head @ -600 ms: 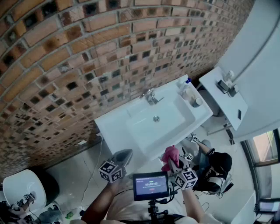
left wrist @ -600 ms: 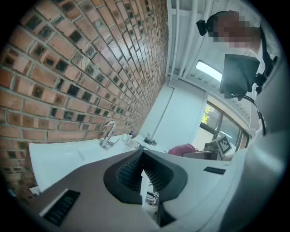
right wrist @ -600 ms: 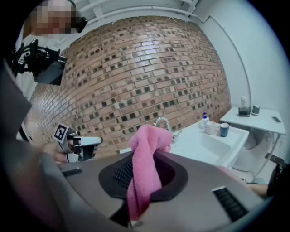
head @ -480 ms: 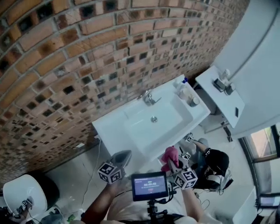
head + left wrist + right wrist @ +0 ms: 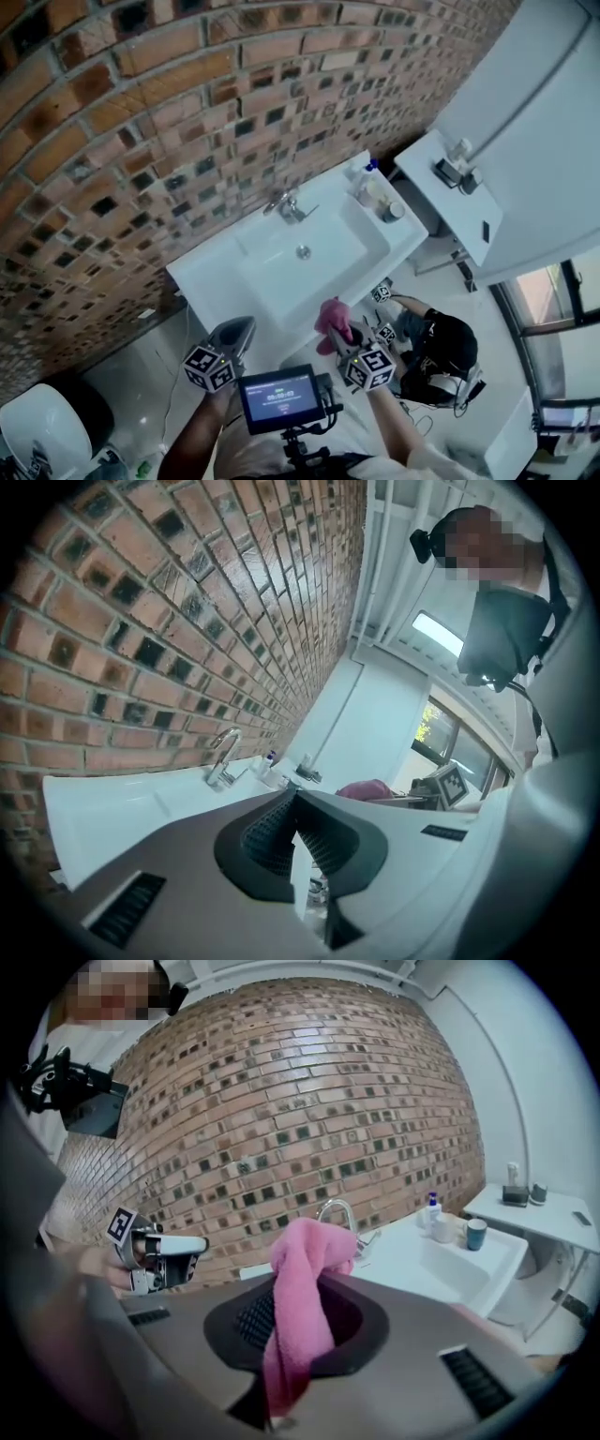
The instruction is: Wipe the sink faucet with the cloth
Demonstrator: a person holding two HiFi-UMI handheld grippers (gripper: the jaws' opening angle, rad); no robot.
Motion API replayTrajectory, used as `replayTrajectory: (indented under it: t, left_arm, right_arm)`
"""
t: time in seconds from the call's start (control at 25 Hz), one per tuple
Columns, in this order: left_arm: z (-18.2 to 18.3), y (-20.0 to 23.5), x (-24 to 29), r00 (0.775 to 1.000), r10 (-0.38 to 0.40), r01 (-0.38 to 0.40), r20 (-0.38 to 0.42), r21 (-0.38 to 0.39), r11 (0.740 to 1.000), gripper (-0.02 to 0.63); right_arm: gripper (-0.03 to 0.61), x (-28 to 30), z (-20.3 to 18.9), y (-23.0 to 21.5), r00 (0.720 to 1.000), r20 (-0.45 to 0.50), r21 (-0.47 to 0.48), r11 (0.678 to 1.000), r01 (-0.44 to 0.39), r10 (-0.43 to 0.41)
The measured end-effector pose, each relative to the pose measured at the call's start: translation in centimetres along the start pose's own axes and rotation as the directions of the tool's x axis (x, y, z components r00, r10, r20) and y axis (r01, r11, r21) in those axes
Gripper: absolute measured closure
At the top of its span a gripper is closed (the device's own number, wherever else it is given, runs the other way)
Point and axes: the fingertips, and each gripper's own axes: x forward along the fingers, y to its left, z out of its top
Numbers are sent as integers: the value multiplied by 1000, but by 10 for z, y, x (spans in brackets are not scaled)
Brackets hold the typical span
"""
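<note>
**Scene slides toward 9 o'clock in the head view**

The sink [image 5: 202, 272] and its faucet [image 5: 286, 205] have drifted from frame centre toward 9 o'clock. The left gripper [image 5: 239, 330], the right gripper [image 5: 339, 339] and the pink cloth [image 5: 333, 319] in its jaws have shifted the same way, as has the monitor [image 5: 279, 398] at 6 o'clock. The round white basin [image 5: 37, 436] at 7 o'clock has slipped lower into the corner. More of the window [image 5: 548, 300] shows at 4 o'clock. The cloth seems slightly nearer the sink's front rim, though that may be only the camera's turn.
</note>
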Motion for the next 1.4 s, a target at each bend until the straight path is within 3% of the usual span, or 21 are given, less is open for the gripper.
replayTrajectory:
  t: [0.16, 0.32, 0.44, 0.8, 1.0, 1.16, 1.4]
  left_arm:
    - [-7, 1, 6, 998, 58, -58, -26, -20, 998, 620]
    - [9, 17, 39, 995, 93, -93, -31, -12, 996, 620]
    - [6, 22, 60, 991, 117, -118, -62, -14, 993, 620]
    - [28, 17, 134, 985, 105, -101, -135, 38, 994, 620]
    - [35, 29, 161, 978, 128, -117, -168, 74, 990, 620]
    - [41, 28, 171, 973, 152, -141, -174, 71, 987, 620]
    - [43, 38, 178, 966, 200, -194, -165, 52, 980, 620]
  right_arm:
    - [515, 23, -7, -13, 997, -65, -32, 998, -49, 47]
    - [515, 63, 25, -45, 995, -50, -43, 995, -90, 88]
    - [515, 85, 18, -68, 991, -84, -14, 994, -104, 102]
    - [515, 182, -1, -141, 975, -167, -6, 989, -148, 145]
    - [515, 243, -18, -169, 953, -259, -10, 986, -169, 160]
    - [515, 289, -36, -186, 932, -319, 12, 984, -180, 175]
    - [515, 343, -62, -204, 894, -426, -35, 984, -173, 142]
